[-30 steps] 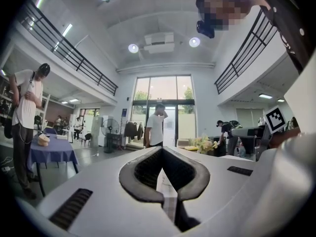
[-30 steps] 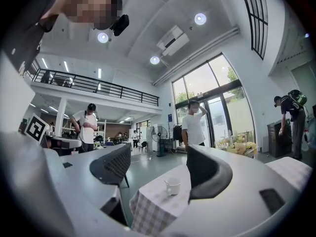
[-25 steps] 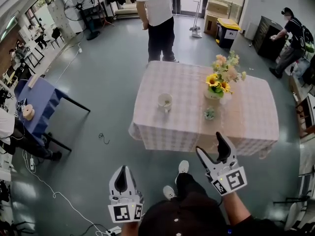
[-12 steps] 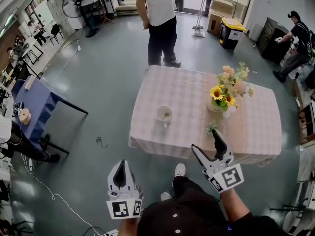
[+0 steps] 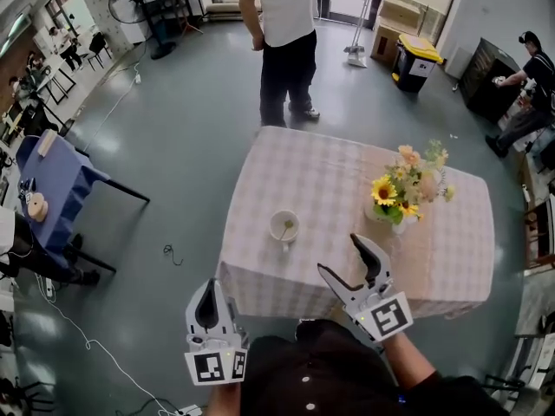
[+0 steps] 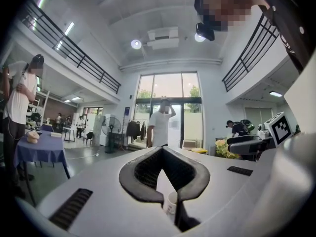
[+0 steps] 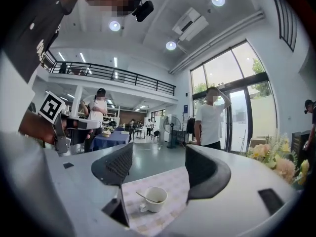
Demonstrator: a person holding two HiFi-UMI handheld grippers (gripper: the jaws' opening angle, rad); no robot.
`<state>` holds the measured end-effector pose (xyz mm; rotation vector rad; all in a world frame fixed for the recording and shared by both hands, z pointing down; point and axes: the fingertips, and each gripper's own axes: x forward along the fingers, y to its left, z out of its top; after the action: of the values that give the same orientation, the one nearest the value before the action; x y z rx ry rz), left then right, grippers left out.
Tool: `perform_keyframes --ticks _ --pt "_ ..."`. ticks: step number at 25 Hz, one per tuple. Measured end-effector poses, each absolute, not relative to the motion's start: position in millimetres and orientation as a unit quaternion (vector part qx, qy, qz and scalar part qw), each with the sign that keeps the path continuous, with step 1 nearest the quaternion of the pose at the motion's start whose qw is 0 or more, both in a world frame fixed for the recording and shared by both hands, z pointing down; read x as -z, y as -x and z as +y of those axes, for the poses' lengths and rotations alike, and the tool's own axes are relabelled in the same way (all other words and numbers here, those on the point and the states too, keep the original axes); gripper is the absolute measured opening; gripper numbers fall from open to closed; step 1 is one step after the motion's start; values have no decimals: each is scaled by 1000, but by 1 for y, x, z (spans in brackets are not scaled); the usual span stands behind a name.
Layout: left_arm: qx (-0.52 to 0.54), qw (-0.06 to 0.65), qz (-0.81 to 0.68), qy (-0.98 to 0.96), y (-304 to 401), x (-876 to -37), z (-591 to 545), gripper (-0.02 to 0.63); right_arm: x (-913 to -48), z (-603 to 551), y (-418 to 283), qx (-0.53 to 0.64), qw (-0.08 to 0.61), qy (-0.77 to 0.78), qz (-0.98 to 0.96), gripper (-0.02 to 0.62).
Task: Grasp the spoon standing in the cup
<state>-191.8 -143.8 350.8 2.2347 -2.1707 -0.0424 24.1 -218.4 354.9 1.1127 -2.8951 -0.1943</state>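
Grasp not yet begun: the spoon (image 7: 144, 197) leans untouched in the white cup (image 5: 284, 227) on the checked table (image 5: 303, 172). The right gripper (image 5: 338, 252), its jaws spread wide and empty after narrowing slightly, hovers at the table's near edge, apart from the cup. The left gripper (image 5: 209, 286), jaws pressed together on nothing, hangs off the table.

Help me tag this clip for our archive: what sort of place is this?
Probably a big open lab or workshop hall, not a home: glossy grey floor, a black-railed mezzanine balcony, and one pink checked-cloth table standing alone.
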Motion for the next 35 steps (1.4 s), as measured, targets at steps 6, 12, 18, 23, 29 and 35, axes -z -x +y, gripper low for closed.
perform_keyframes --ticks 6,12,18,23,29,35 --pt "6 30 -698 -715 197 -359 -167 14 -369 -240 8 85 28 -325 -941 316" --pt "-5 46 -685 -727 215 -374 -189 14 -436 -242 29 96 200 -289 -931 316" --pt "-13 67 -667 -742 219 -390 -206 14 -478 -250 53 104 233 -279 -926 313" --pt "-23 81 -659 -747 220 -408 -214 14 -523 -255 72 118 268 -250 -923 307" --pt "-23 108 -660 -743 223 -429 -217 14 -561 -264 87 140 282 -236 -919 285" --pt "-32 122 -657 -743 220 -449 -213 14 -598 -271 95 156 310 -224 -911 255"
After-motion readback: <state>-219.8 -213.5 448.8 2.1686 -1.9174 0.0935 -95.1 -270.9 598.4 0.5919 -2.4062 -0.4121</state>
